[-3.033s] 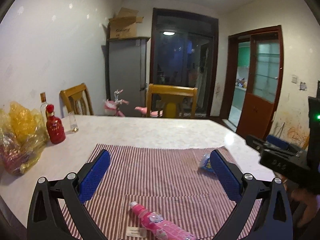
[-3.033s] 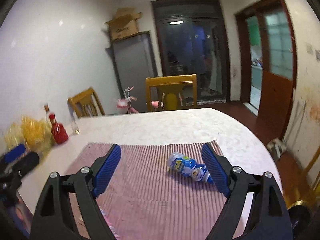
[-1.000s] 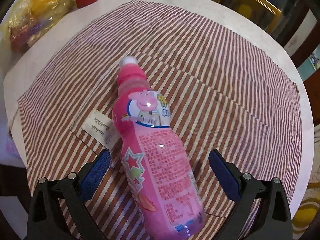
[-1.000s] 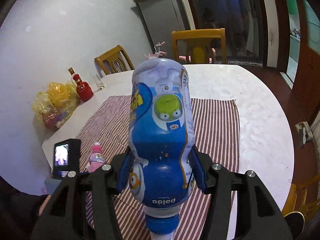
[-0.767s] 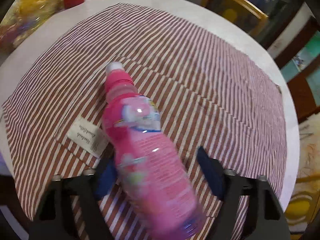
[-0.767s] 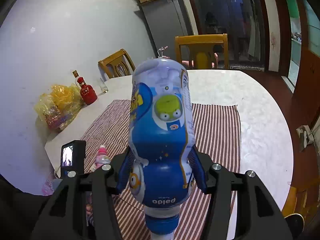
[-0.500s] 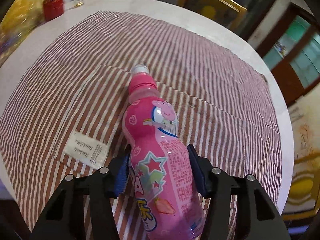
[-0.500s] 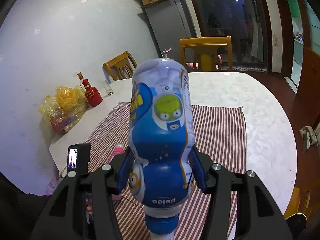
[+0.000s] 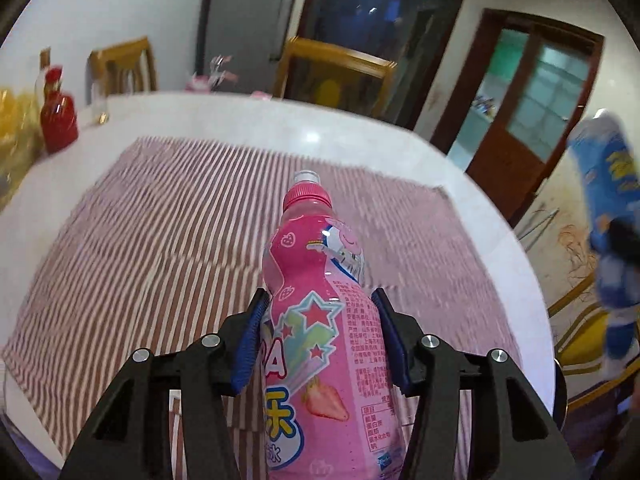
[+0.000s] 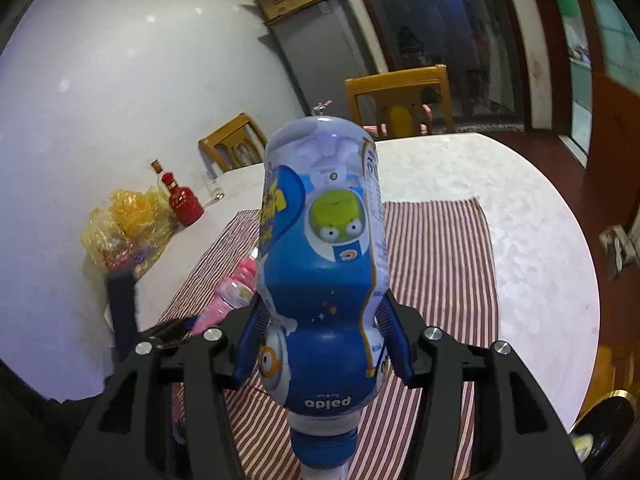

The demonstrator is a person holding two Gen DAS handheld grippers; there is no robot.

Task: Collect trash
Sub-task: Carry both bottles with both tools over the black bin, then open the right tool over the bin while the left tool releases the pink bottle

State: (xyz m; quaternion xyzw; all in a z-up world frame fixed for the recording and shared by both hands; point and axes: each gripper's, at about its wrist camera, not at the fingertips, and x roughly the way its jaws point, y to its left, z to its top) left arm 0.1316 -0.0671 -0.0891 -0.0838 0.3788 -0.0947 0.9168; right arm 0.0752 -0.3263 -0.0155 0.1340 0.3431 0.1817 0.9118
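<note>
- Left wrist view: pink bottle (image 9: 320, 320) with red stars, a strawberry, a cartoon pig and columns of small print too fine to read.
- Pinched at the waist by the left hand-held gripper (image 9: 318, 336), blue pads (image 9: 250, 340) against both sides, cap pointing away, clear of the striped cloth (image 9: 140, 240) on the bench (image 9: 280, 120).
- Right wrist view: blue bottle (image 10: 324, 264) marked "paldo", upside down, green cartoon face above.
- Clamped by the right hand-held gripper (image 10: 322, 340), cap nearest the camera, above the cloth.

A home dining room: a round pale table (image 10: 540, 248) under a striped cloth (image 10: 440, 248), wooden chairs (image 10: 398, 92) around it, a grey fridge (image 10: 320, 52) behind, a kitchen door (image 9: 536, 100) beyond.
</note>
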